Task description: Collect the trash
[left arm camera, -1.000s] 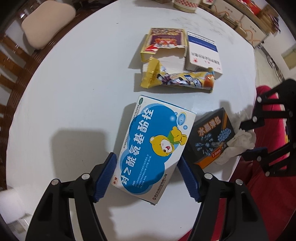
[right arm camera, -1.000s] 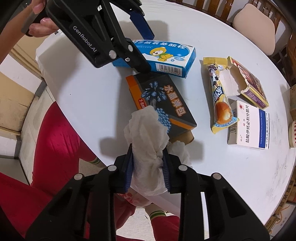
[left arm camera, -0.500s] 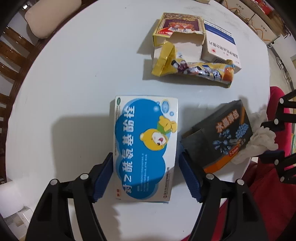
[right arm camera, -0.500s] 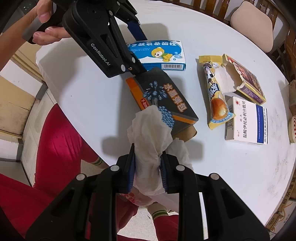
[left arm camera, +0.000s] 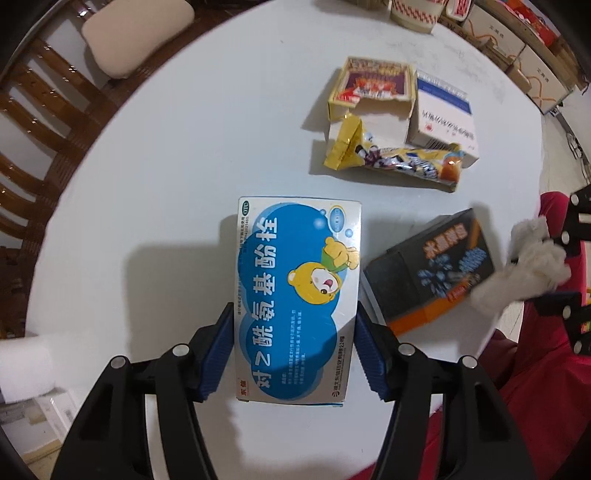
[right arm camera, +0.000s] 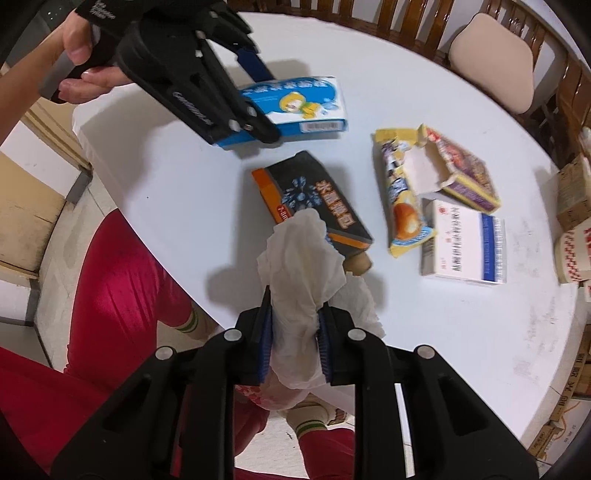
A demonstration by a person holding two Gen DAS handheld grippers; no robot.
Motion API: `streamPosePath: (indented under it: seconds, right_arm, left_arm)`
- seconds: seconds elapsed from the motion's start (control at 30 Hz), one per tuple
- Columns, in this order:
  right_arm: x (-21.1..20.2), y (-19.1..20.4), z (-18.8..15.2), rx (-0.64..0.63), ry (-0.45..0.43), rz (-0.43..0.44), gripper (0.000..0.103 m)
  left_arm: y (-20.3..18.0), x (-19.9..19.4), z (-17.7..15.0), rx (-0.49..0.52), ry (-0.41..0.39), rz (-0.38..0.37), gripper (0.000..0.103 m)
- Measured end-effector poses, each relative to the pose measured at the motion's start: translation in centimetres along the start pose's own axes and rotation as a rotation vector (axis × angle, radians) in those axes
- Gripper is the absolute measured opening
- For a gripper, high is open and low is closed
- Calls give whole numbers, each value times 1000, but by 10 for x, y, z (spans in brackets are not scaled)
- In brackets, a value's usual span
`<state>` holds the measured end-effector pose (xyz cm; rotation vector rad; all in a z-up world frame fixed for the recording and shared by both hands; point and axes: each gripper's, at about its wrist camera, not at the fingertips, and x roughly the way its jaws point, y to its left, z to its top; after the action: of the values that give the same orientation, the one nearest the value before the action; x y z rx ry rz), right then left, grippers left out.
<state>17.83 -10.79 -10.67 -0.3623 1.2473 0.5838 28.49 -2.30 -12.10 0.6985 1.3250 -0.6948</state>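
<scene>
My left gripper (left arm camera: 295, 350) is shut on a blue and white medicine box with a cartoon bear (left arm camera: 295, 295); the box also shows in the right wrist view (right arm camera: 295, 103), held just above the white round table (left arm camera: 166, 166). My right gripper (right arm camera: 294, 339) is shut on a crumpled white tissue (right arm camera: 299, 266) at the table's near edge. On the table lie a black and orange box (right arm camera: 314, 203), a yellow snack wrapper (right arm camera: 402, 206), a torn yellow box (right arm camera: 461, 170) and a white and blue medicine box (right arm camera: 465, 247).
Wooden chairs with beige cushions (left arm camera: 136, 40) stand around the far side of the table. Paper cups (left arm camera: 413, 11) sit at the table's back edge. Cardboard boxes (left arm camera: 517, 55) stand beyond. The person's red trousers (right arm camera: 110, 277) are below the table edge.
The left gripper's fingers have closed onto the bear box, which now lies straight between them and has lifted. The right gripper with the tissue has drawn back a little from the table.
</scene>
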Motion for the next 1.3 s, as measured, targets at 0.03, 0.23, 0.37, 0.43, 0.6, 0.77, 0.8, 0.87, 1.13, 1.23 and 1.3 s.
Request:
streamPosePath:
  seconds: [0.03,0.23,0.37,0.43,0.6,0.77,0.8,0.87,1.13,1.23,1.3]
  right_arm:
    - [-6,0,0,1,-9,-9,21]
    - [-44,-3,1,19,-91,-77,21]
    - [-74,-3,-5,33,-163,-99,21]
    - [-86,1,-9,30,-191,-107,21]
    - [-105,15,-26,11,-222,-117,21]
    - [-110,31,-48,4,-229,-113,21]
    - [-110,34,-54,5,-228,-109,21]
    - [-109,40,-64,6,-224,-104,21]
    - [-101,55,-97,13,-202,-89,21]
    - [-98,59,-105,15,-192,-87,21]
    - [-97,61,-110,18,-187,-82,21]
  left_arm:
    - [-2,-8,-4,-6,-12,13,60]
    - [-30,-58,-36,-76,-97,60,60]
    - [-43,-90,-64,-147,-170,48,60]
    - [-58,-102,-77,-163,-200,57,60]
    - [-71,-106,-89,-203,-229,50,60]
    - [-92,-101,-106,-232,-240,50,60]
    - [-98,-100,-109,-243,-240,48,60]
    - [-107,-95,-115,-257,-236,45,60]
    - [-138,-75,-132,-299,-230,9,60]
    - [-148,-67,-135,-291,-224,1,60]
    - [-154,-62,-136,-285,-220,-8,60]
